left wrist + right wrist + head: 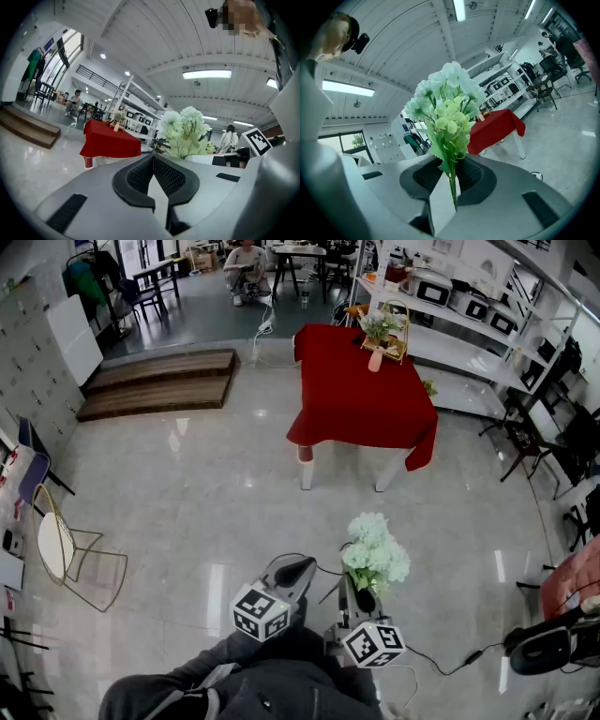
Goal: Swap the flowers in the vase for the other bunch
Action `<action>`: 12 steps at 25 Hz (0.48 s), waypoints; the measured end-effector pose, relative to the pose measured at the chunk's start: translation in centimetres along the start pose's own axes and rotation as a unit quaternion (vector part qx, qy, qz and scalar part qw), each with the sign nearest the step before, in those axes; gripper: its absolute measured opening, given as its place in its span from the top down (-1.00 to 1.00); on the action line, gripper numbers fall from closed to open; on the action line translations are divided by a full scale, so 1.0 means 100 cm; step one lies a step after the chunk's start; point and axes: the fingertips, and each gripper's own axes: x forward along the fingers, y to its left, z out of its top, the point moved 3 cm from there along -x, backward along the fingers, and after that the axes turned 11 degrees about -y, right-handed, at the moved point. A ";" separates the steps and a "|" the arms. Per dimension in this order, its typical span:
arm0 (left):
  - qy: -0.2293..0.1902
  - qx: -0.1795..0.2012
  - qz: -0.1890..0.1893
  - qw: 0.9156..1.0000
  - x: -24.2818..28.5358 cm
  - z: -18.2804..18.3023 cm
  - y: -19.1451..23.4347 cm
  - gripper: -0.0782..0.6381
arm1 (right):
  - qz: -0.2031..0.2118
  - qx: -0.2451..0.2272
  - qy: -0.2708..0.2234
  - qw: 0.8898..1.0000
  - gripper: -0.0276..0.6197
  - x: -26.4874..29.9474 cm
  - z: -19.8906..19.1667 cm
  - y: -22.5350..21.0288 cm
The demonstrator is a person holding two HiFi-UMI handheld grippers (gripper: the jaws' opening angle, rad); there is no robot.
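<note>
My right gripper (364, 600) is shut on the stems of a pale green and white flower bunch (375, 553), which stands upright above its jaws (445, 101). My left gripper (298, 570) is shut and holds nothing; its pads meet with no gap in the left gripper view (153, 161). Both are held level over the floor, close to the person's body. Far ahead stands a table with a red cloth (361, 395). On it a small pink vase (375, 359) holds another bunch of flowers (380, 330). The same table (111, 142) shows small in the left gripper view, and the table (496, 131) is in the right gripper view too.
White shelving (469, 320) with boxes runs along the right behind the table. A wire-frame chair (70, 554) stands at the left, wooden steps (159, 381) at the back left. A cable (450, 662) trails on the glossy floor at the right. People sit at tables far back (246, 263).
</note>
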 end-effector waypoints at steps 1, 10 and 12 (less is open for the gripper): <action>0.000 -0.002 0.000 1.000 0.002 -0.001 -0.001 0.76 | 0.002 -0.001 0.001 1.000 0.67 0.001 0.001 -0.001; -0.007 -0.019 -0.011 1.000 0.029 0.006 0.013 0.76 | 0.003 -0.014 0.001 1.000 0.67 0.020 0.014 -0.006; -0.005 -0.021 -0.015 1.000 0.042 0.007 0.019 0.76 | -0.003 -0.017 -0.003 1.000 0.67 0.030 0.019 -0.013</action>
